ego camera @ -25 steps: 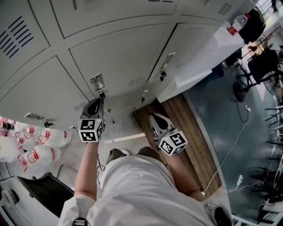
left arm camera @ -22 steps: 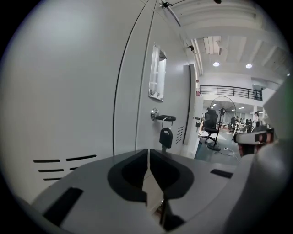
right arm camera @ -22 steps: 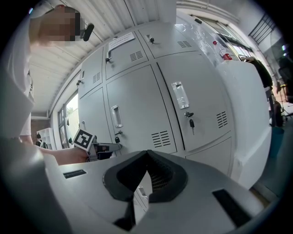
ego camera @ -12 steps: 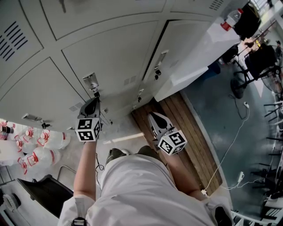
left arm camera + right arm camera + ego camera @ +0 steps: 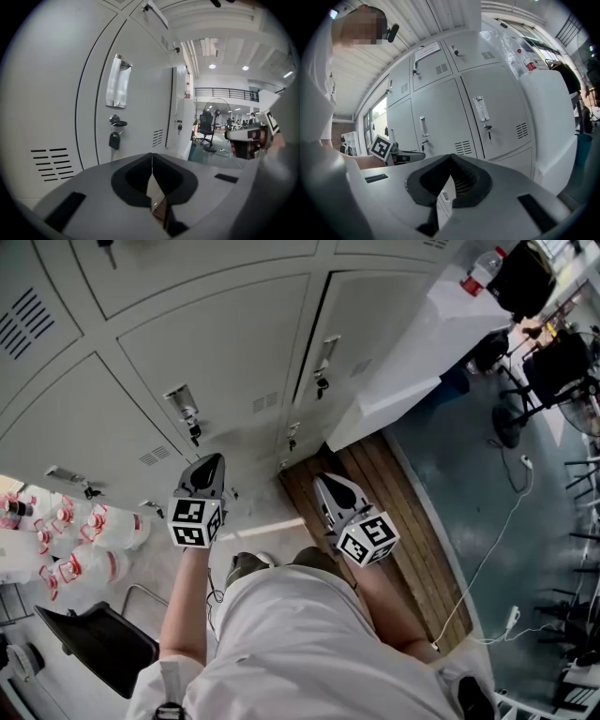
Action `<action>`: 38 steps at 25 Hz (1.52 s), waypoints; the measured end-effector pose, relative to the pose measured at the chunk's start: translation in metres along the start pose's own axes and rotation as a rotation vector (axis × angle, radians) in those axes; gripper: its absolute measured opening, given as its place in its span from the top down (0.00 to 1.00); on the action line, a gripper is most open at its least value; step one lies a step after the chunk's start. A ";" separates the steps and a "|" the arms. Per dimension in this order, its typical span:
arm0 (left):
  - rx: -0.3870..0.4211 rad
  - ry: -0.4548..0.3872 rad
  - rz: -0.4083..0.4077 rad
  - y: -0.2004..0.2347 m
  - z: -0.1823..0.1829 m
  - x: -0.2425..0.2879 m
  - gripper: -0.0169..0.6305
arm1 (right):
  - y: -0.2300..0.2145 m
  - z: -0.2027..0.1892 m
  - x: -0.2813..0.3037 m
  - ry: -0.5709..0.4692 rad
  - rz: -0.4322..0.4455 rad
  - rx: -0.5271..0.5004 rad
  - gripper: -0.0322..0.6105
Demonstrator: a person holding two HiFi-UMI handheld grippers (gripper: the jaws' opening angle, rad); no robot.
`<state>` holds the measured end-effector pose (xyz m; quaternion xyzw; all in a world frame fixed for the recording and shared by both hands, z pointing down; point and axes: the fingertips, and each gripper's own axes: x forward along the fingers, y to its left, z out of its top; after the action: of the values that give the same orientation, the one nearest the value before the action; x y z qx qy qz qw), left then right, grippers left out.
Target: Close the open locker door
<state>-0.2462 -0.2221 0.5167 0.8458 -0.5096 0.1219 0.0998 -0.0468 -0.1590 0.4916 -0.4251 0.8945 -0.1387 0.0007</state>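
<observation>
The locker door (image 5: 225, 352) is seen in the lower middle of the locker wall, and it lies flush with the doors around it, so no gap is shown at its edges. A metal handle (image 5: 178, 397) is fixed near its left edge, and below the handle a key (image 5: 193, 432) with a dark fob hangs from the lock. Small vent slots (image 5: 265, 404) are cut in the door to the right of the lock.

The left hand-held gripper (image 5: 214, 461) is held just below this door, near the key but apart from it; the door is not touched. Its jaws are pressed together and nothing is held between them. In the left gripper view the handle and the lock are seen above and to the left of the jaw tips.

The right hand-held gripper (image 5: 322, 482) is held further right, under the next door, over a wooden floor strip (image 5: 394, 521). Its jaws are also brought together, with nothing between them.

On the floor at the left, plastic bottles (image 5: 75, 540) with red caps are grouped. At the right, a white cable (image 5: 497, 549) lies on the blue-grey floor, and office chairs (image 5: 553, 381) are seen beyond.
</observation>
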 end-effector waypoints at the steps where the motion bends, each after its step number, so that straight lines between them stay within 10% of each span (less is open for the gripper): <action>1: 0.005 -0.005 -0.008 -0.008 0.002 -0.001 0.96 | 0.000 0.001 -0.004 -0.001 0.003 -0.005 0.94; 38: 0.174 -0.226 -0.433 -0.254 0.072 -0.013 0.96 | -0.033 0.046 -0.157 -0.086 0.020 -0.287 0.94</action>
<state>-0.0193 -0.1156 0.4326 0.9488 -0.3124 0.0457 -0.0074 0.0837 -0.0711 0.4375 -0.4172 0.9085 0.0091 -0.0205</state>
